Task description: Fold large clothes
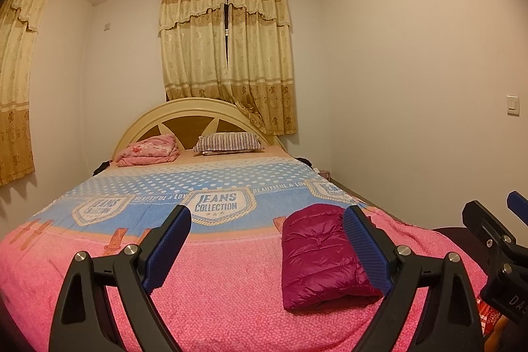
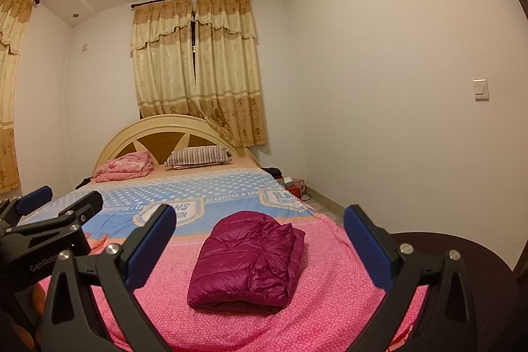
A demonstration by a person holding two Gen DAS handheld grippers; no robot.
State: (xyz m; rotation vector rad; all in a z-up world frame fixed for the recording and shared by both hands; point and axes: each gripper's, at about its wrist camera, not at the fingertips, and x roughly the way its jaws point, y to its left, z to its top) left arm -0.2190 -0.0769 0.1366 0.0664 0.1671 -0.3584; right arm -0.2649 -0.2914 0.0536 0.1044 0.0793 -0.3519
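Observation:
A magenta puffer jacket (image 2: 249, 259) lies folded into a compact bundle on the pink near end of the bed; it also shows in the left wrist view (image 1: 316, 256). My left gripper (image 1: 267, 220) is open and empty, held above the bed to the left of the jacket. My right gripper (image 2: 260, 220) is open and empty, held above the bed's near edge with the jacket seen between its fingers. Each gripper shows at the edge of the other's view: the right one (image 1: 495, 216) and the left one (image 2: 62, 197).
The bed (image 2: 297, 319) has a pink and blue "Jeans Collection" cover. A striped pillow (image 2: 198, 156) and a pink folded quilt (image 2: 125, 170) lie by the headboard (image 2: 158, 127). A wall is close on the right, with small items (image 2: 293, 185) on the floor.

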